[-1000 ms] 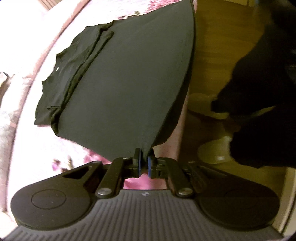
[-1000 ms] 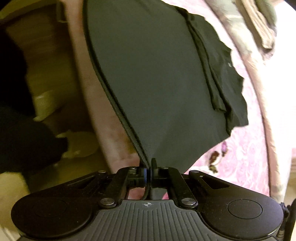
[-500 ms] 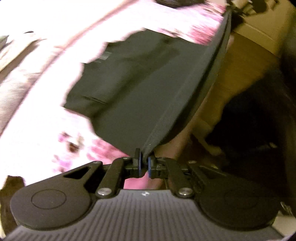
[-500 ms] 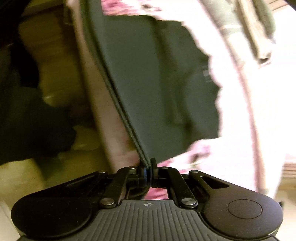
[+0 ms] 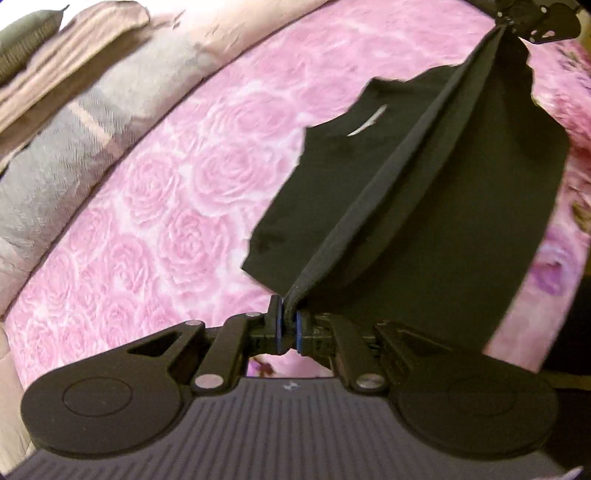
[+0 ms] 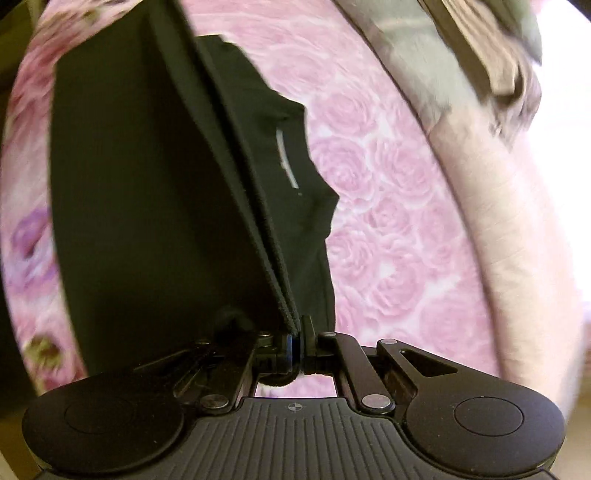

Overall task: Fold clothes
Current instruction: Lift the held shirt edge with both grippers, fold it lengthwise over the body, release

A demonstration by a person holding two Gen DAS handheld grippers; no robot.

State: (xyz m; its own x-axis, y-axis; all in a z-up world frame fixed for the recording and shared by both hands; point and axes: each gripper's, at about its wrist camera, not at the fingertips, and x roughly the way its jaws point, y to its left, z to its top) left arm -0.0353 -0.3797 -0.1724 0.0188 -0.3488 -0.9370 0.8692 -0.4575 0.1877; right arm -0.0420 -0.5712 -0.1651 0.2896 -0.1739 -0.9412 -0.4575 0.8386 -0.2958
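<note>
Currently catalogued, one moment of folding:

- Black shirt (image 5: 461, 192): held aloft by its hem edge, stretched taut between both tools; far portion, with a pale neck label, lying on the bed (image 5: 166, 192). Sleeves seemingly already tucked in, judging by the narrow outline. Same shirt in the right view (image 6: 147, 184), doubled hem running up from the fingers.
- Left gripper (image 5: 289, 325): fingers clamped on one hem corner, two layers of cloth pinched between the blue pads.
- Right gripper (image 6: 297, 338): fingers likewise pressed together on the opposite hem corner; also visible at the top of the left view (image 5: 532, 18), well apart from the left one.
- Bed: pink rose-pattern cover, carrying the shirt's far half.
- Grey pillow (image 5: 74, 155) and striped folded bedding (image 5: 66, 51): at the head of the bed, well apart from the shirt.

Progress, as judged: lengthwise narrowing apparently done; hem-to-collar fold under way, not yet laid down. Remaining: carrying the hem over onto the collar end, lowering, releasing, possibly one further halving and smoothing.
</note>
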